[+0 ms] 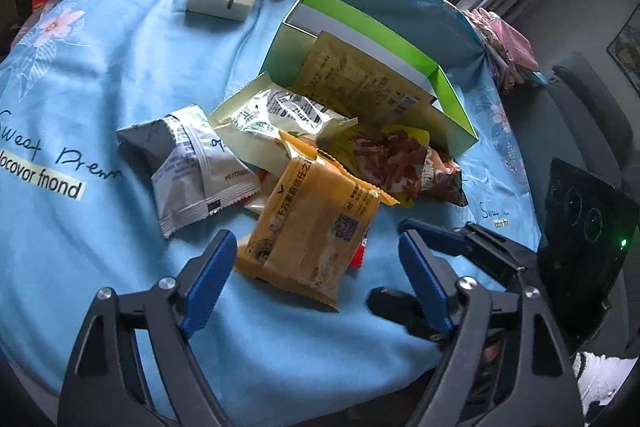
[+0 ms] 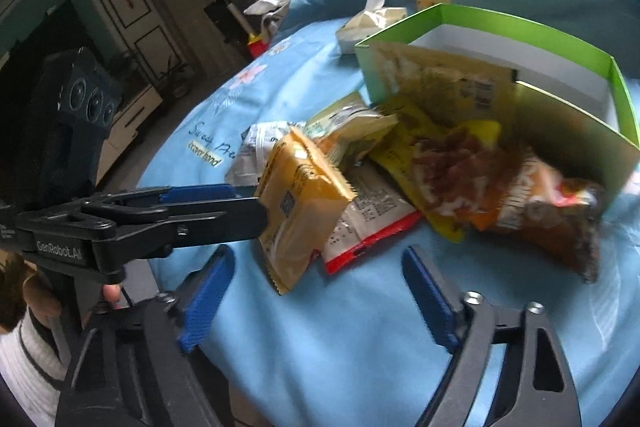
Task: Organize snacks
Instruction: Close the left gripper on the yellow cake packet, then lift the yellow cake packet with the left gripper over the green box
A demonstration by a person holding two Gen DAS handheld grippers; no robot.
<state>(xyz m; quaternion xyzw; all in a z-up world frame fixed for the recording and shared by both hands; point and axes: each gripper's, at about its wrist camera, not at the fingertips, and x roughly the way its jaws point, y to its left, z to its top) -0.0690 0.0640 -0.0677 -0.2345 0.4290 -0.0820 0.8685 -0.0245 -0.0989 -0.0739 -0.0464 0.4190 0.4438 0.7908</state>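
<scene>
Snack packets heaped beside a green box on a blue-clothed tabletop.

The left gripper (image 1: pixel 316 263) is spread wide around the orange packet (image 1: pixel 316 227), untouched; the right gripper (image 2: pixel 316 275) is likewise released above the cloth (image 2: pixel 360 327). One tan packet (image 1: pixel 360 83) is propped inside the green box (image 1: pixel 452 87).

Your left gripper (image 1: pixel 316 267) and right gripper (image 2: pixel 316 287) look the same: black angular frames with cutouts, silver screws at the joints, ribbed blue pads (image 1: pixel 208 283). The left one has "GenRobot.AI" in white on its side. Your hand (image 2: pixel 44 301) is bare skin with a white ribbed sleeve (image 2: pixel 20 355).
</scene>
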